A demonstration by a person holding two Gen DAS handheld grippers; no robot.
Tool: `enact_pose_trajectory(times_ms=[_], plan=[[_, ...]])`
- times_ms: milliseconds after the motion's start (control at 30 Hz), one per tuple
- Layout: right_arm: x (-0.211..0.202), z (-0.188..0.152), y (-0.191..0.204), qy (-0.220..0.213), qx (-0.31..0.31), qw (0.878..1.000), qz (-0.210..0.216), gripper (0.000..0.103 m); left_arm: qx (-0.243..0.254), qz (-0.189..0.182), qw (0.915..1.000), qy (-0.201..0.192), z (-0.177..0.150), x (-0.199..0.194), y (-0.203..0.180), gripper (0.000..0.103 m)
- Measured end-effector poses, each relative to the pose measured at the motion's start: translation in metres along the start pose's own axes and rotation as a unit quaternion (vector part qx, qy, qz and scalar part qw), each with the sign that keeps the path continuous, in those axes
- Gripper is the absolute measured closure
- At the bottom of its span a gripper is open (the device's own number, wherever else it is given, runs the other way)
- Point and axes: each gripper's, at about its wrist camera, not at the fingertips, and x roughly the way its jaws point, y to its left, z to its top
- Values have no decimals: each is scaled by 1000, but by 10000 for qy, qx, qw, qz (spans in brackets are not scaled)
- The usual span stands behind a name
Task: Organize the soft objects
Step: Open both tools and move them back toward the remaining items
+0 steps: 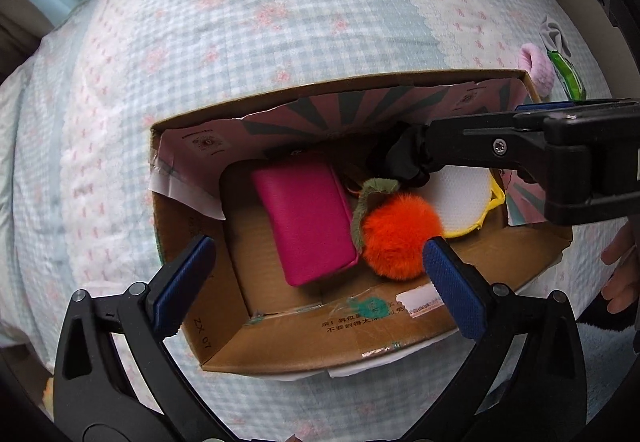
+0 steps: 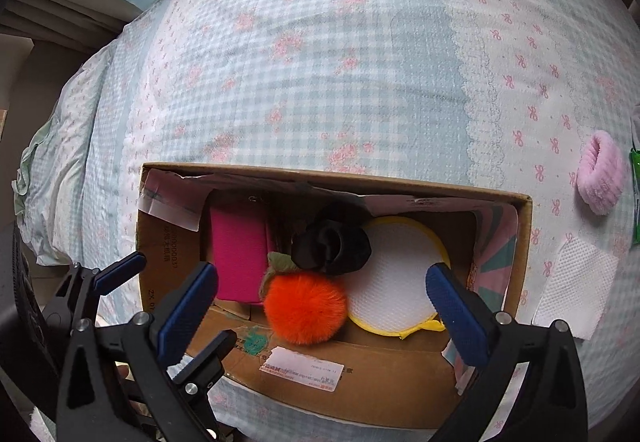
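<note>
An open cardboard box [image 1: 224, 346] [image 2: 524, 242] lies on the bed. Inside are a magenta pouch [image 1: 304, 222] [image 2: 238, 250], an orange pompom with a green stem [image 1: 396, 238] [image 2: 306, 306], a white round pad with yellow rim [image 1: 464, 202] [image 2: 396, 282] and a black scrunchie [image 1: 400, 158] [image 2: 332, 246]. My left gripper [image 1: 320, 282] is open over the box's near side. My right gripper [image 2: 322, 306] is open above the box, and the scrunchie lies loose in front of it. In the left wrist view its fingers [image 1: 480, 146] reach in from the right.
A pink fluffy scrunchie [image 1: 538, 68] [image 2: 602, 172], a green packet [image 1: 568, 74] and a grey cloth item [image 1: 554, 34] lie on the checked bedspread [image 2: 320, 62] right of the box. A white tissue [image 2: 572, 282] lies beside the box.
</note>
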Motion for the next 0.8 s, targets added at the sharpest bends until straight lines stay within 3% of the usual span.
enact_pose_trajectory(times_ms=[433, 567, 800], plan=[[-43, -10, 9, -439, -118, 9989, 89, 0, -61, 316, 9987, -391, -5, -44, -7, 0], [-77, -22, 12, -616, -313, 9976, 34, 0, -116, 421, 9971, -628, -11, -76, -14, 0], [-164, -59, 0, -1250, -518, 9904, -263, 0, -298, 199, 9938, -1054, -25, -138, -36, 0]])
